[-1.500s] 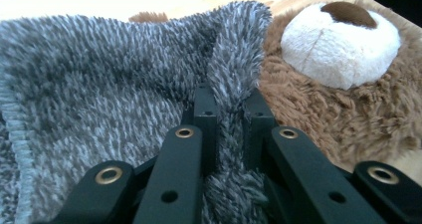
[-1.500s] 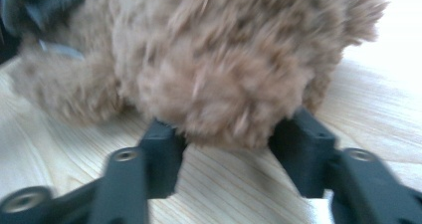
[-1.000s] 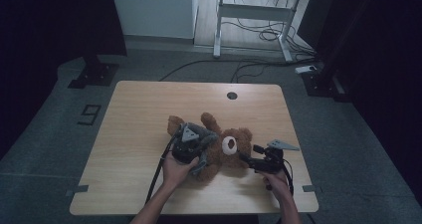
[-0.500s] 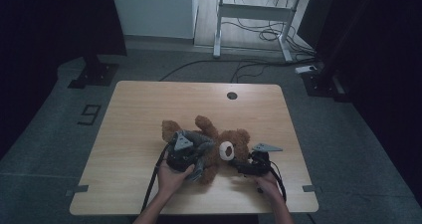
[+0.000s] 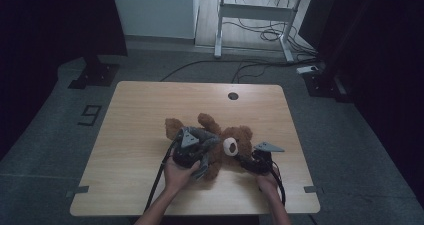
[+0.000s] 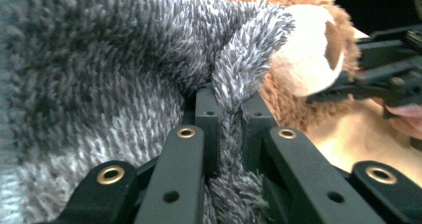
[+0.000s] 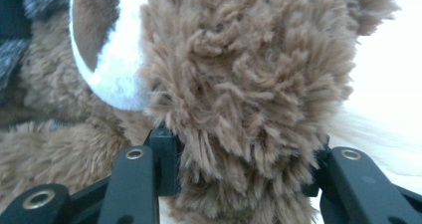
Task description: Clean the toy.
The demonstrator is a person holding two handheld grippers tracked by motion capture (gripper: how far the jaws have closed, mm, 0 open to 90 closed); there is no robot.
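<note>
Plush bear (image 5: pixel 227 144) near the bench's (image 5: pixel 150 110) front edge: soft, light. Left gripper (image 6: pixel 226 122) pinches its grey garment (image 6: pixel 99 84); right gripper (image 7: pixel 239 159) clamps its head; take thick folds.

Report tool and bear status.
Left tool clamped on grey garment. Right tool gripping teddy bear head. Table otherwise unobstructed.

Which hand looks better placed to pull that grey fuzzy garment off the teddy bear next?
Probably the left: the left tool is shut on a fold of the grey garment, while the right tool clamps the teddy bear at its head.
</note>
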